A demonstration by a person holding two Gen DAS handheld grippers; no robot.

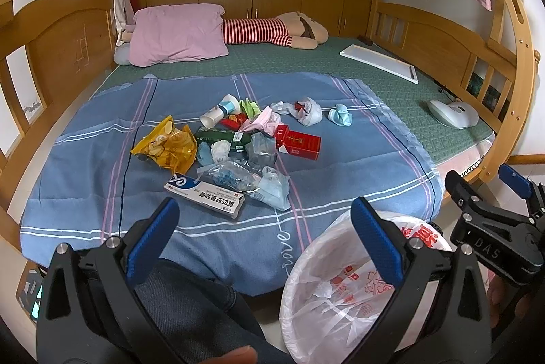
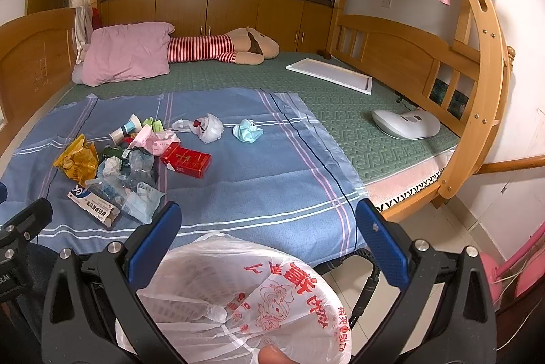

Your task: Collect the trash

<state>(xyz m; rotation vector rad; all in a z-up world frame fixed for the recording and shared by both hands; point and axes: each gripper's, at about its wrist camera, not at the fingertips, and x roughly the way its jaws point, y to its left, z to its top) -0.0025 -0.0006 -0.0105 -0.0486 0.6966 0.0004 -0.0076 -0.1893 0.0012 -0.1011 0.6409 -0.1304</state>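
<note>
A pile of trash lies on the blue striped sheet (image 1: 357,166): a yellow snack bag (image 1: 167,146), a toothpaste box (image 1: 207,193), a red carton (image 1: 299,142), clear plastic wrappers (image 1: 238,175), a white crumpled bag (image 1: 308,110) and a blue face mask (image 1: 340,115). The same pile shows in the right wrist view, with the red carton (image 2: 186,161) and the mask (image 2: 248,130). A bin lined with a white printed bag (image 1: 340,289) stands below the bed's edge. My left gripper (image 1: 265,238) is open above the sheet's near edge. My right gripper (image 2: 269,239) is open over the bin bag (image 2: 259,292).
A pink pillow (image 1: 177,35) and a striped plush toy (image 1: 272,30) lie at the bed's far end. A white board (image 1: 379,60) and a white handheld appliance (image 1: 453,113) rest on the green mat at right. Wooden bed rails (image 1: 442,47) surround it. A person's knee in jeans (image 1: 190,302) is below.
</note>
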